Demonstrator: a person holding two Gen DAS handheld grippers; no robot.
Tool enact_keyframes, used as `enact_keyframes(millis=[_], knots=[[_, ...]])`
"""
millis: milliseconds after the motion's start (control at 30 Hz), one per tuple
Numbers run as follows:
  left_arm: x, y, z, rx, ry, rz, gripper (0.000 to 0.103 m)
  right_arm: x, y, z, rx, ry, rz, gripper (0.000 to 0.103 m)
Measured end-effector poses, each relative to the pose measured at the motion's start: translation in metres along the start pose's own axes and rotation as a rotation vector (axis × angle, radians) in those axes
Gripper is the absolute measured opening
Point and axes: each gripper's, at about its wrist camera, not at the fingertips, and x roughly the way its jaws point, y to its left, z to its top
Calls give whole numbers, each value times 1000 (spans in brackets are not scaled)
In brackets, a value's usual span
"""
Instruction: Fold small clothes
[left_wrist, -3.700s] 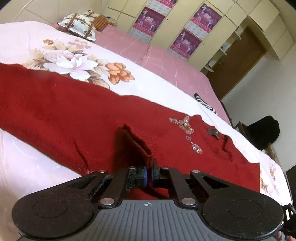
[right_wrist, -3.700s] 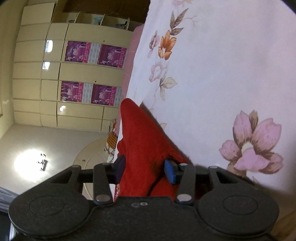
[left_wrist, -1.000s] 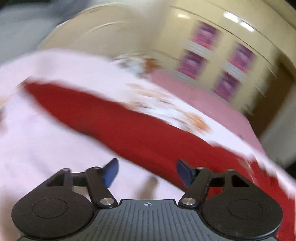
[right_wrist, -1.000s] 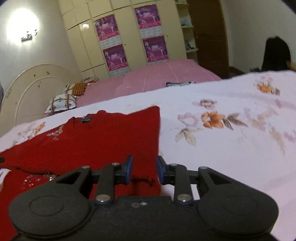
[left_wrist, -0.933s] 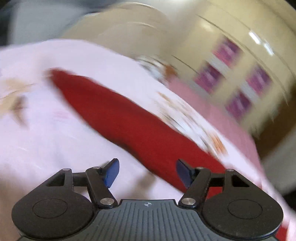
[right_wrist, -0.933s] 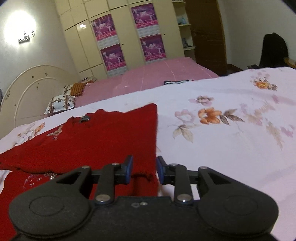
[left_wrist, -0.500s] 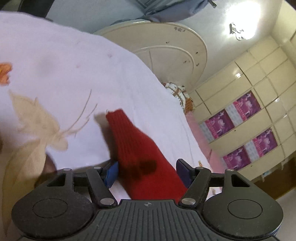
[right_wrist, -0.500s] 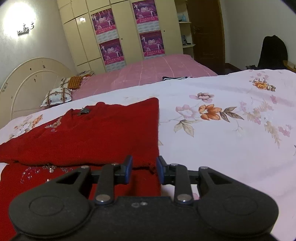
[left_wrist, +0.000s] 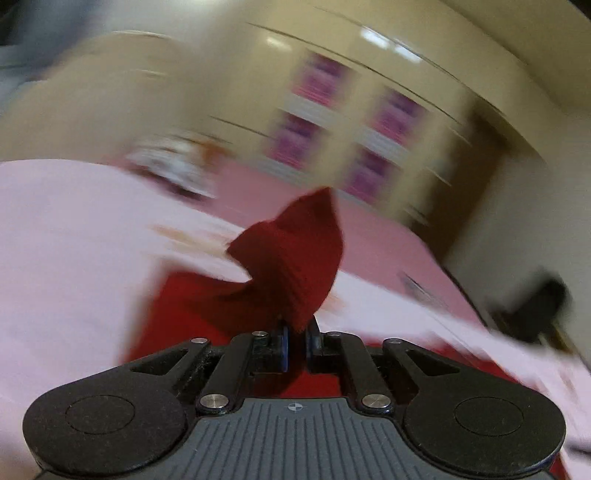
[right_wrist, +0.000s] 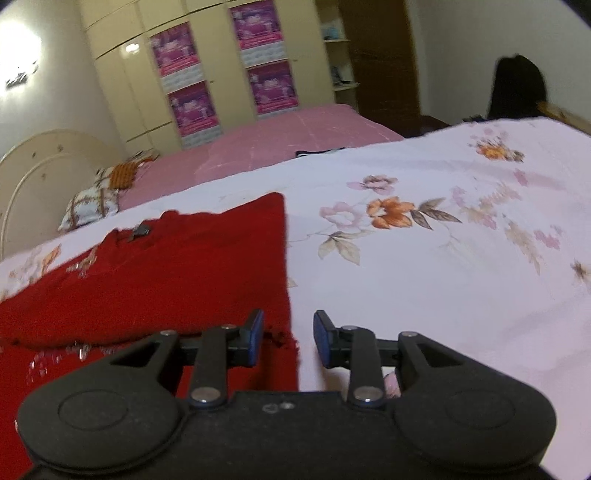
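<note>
A red knit sweater (right_wrist: 166, 266) with bead trim lies partly folded on the floral bed sheet (right_wrist: 443, 277). In the blurred left wrist view my left gripper (left_wrist: 295, 328) is shut on the end of the sweater's red sleeve (left_wrist: 295, 258), which stands up off the bed above the jaws. The rest of the sweater (left_wrist: 192, 306) spreads below it. My right gripper (right_wrist: 288, 332) hovers low over the sweater's right edge near the front corner, open. The cloth edge lies under the gap and neither pad presses on it.
A second bed with a pink cover (right_wrist: 295, 133) and a patterned pillow (right_wrist: 96, 199) stands behind. Cream wardrobes with purple posters (right_wrist: 221, 74) line the far wall. A dark bag (right_wrist: 517, 88) sits at the far right. Bare sheet stretches to the right of the sweater.
My left gripper, open around the sleeve end half a second ago, has shut on it, lifted it and swung toward the sweater body. The right gripper has stayed by the sweater's edge.
</note>
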Motion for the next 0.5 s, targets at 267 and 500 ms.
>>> enact_keyframes(millis=[267,500], knots=[[78,-230,-99,270,276,-200,8,-9,8,3,70,-18,32,30],[34,-253,-106,367,158,-193,85,-3,17,7,207,-20,240,53]])
